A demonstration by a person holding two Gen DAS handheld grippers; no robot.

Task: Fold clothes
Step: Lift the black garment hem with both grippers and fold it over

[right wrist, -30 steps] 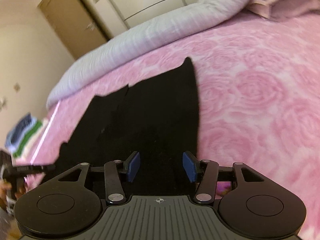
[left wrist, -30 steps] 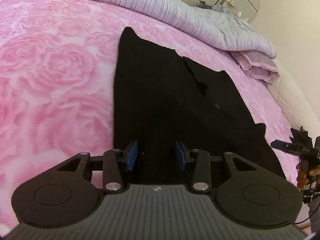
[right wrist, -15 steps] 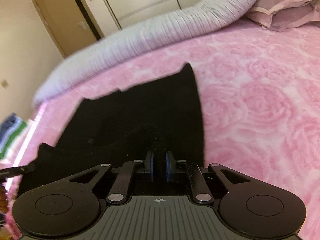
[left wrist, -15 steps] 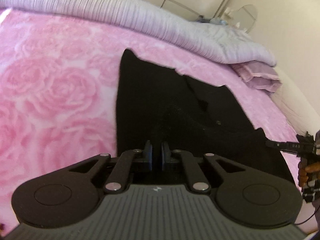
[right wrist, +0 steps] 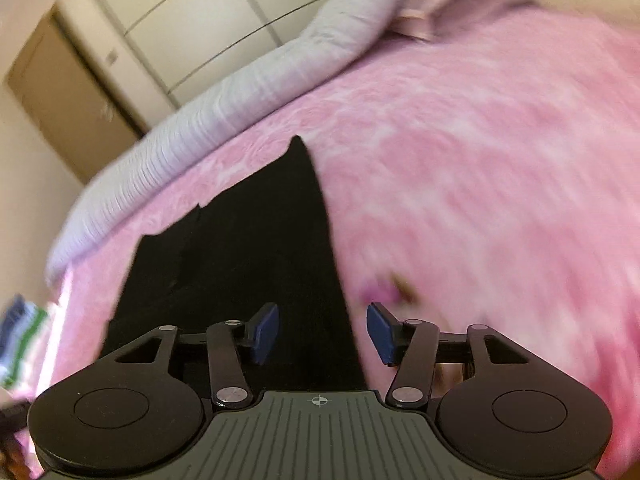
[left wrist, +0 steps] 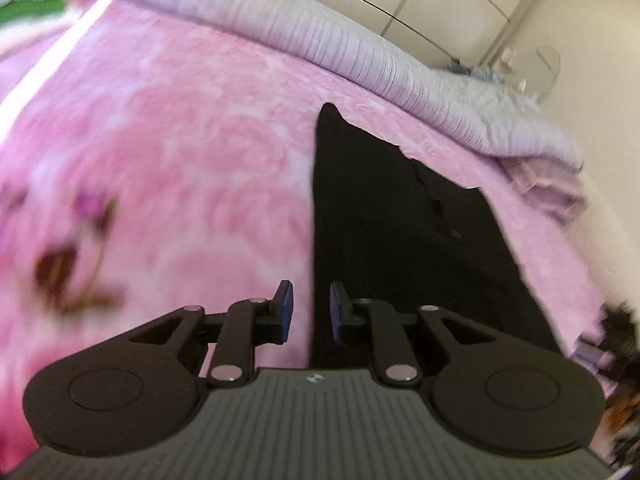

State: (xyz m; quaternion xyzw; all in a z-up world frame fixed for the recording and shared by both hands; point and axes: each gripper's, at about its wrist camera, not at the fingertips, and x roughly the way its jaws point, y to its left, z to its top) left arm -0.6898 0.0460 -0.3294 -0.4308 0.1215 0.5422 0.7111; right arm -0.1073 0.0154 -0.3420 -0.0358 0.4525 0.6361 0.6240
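While the black shirt lies partly folded on the pink bed, both grippers have just opened, holding nothing; more folds seem left.

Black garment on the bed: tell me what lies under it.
The black garment lies flat on the pink rose-patterned blanket, which shows on all sides. Whatever lies directly beneath the cloth is covered, and its folded layers hide each other.

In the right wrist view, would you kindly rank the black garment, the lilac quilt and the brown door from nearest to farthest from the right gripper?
1. Black garment, just ahead, left.
2. Lilac quilt, rolled along the bed's far edge.
3. Brown door, upper left.
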